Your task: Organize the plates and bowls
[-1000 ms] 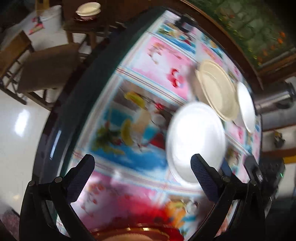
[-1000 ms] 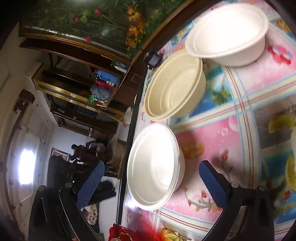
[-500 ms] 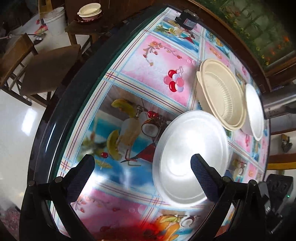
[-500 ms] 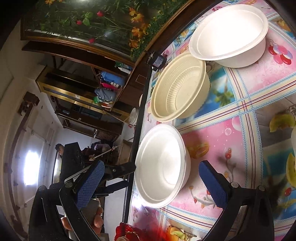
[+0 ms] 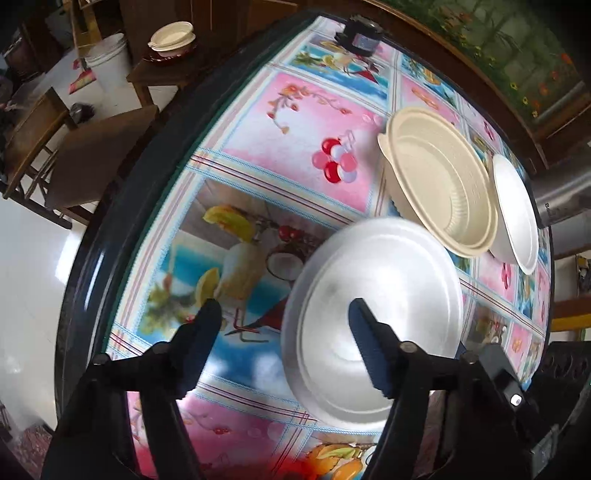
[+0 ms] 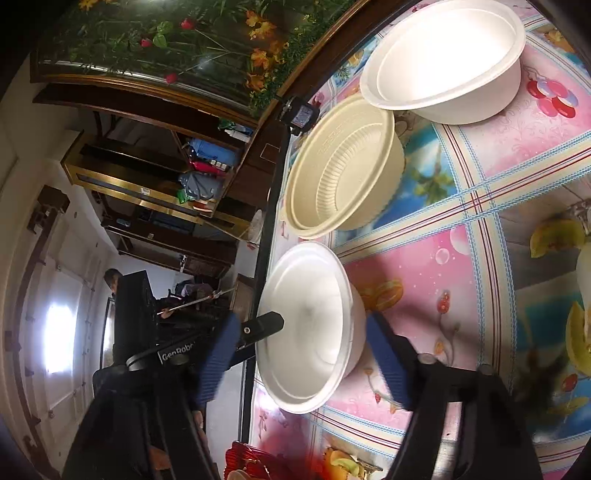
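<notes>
Both claws have narrowed since the earlier frames, from wide open to roughly half; left view has also slid so the nearest white foam bowl (image 5: 373, 321) now fills more of it.

Left gripper (image 5: 284, 314): jaws closing, pointing steeply down at the table; its right blue-padded finger (image 5: 369, 347) sits over the inside of that white bowl, the left finger (image 5: 199, 339) is outside over the fruit-print tablecloth (image 5: 295, 122); bowl's near rim lies between the two; pads not visibly pressing on it; nothing clenched; some motion blur on the bowl.

Right gripper (image 6: 295, 354): jaws closing around another white foam bowl (image 6: 306, 325) that stands at the table edge; right pad (image 6: 384, 362) just beside the bowl's outer wall, left pad (image 6: 218, 358) off past the table edge, apart from the rim; contact on the right pad I can't tell; bowl still resting on the cloth, not lifted.

Layout in the right view: cream ribbed plastic bowl (image 6: 343, 173) next along the edge, just beyond the straddled white one; third white bowl (image 6: 447, 62) past it, rim close to the cream one; all upright, none nested.

Left view: cream bowl (image 5: 439, 177) between the near white bowl and a far white one (image 5: 515, 210); cream rim overlaps both in the picture; touching or not, can't tell.

Small dark device (image 5: 362, 35) at the far table edge.
</notes>
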The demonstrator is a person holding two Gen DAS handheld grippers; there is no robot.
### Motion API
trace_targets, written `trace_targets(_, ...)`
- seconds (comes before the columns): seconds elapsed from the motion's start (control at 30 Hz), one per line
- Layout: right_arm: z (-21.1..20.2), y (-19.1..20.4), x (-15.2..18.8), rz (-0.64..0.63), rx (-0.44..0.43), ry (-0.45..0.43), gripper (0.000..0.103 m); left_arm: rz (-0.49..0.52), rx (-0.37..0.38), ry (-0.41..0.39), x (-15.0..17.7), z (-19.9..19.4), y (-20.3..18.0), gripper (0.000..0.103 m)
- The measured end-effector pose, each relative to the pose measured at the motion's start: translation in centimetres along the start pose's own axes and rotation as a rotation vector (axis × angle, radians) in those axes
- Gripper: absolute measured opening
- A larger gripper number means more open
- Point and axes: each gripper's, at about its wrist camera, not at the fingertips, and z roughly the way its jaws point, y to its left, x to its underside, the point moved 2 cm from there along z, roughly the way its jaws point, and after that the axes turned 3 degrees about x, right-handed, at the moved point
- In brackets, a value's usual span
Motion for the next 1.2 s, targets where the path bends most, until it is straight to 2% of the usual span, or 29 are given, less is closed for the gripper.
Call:
trace_targets(0.07,0.4,-0.1,0.0,0.0,0.027,0.007,0.056,0.005,0.014,0.008,0.1,0.2,-0.1,0.046)
trace_targets(0.27,0.5,-0.7,0.0,0.007,0.061,0.014,0.038,0.029,0.02,0.012,0.3,0.3,-0.2,0.029)
trace_targets(0.33,0.6,-0.7,0.3,0.001,0.074,0.024,0.024,0.038,0.015,0.009,0.4,0.3,-0.3,0.025)
trace_targets(0.4,0.8,-0.9,0.4,0.001,0.095,0.032,0.016,0.05,0.006,0.005,0.5,0.2,-0.3,0.024)
trace_targets(0.5,1.0,-1.1,0.6,0.01,0.096,0.037,0.01,0.064,0.002,-0.001,0.7,0.0,-0.4,0.019)
trace_targets(0.77,0.8,-0.5,1.6,-0.011,0.112,0.041,0.007,0.133,-0.037,-0.026,2.1,-1.2,-1.3,0.019)
trace_targets(0.93,-0.4,0.7,2.1,-0.048,0.08,0.027,0.007,0.164,-0.023,-0.058,3.5,-3.6,-1.4,0.019)
trace_targets(1.2,-5.0,2.6,6.6,-0.124,0.037,0.015,0.007,0.286,-0.024,-0.136,8.6,-8.5,-1.6,0.019)
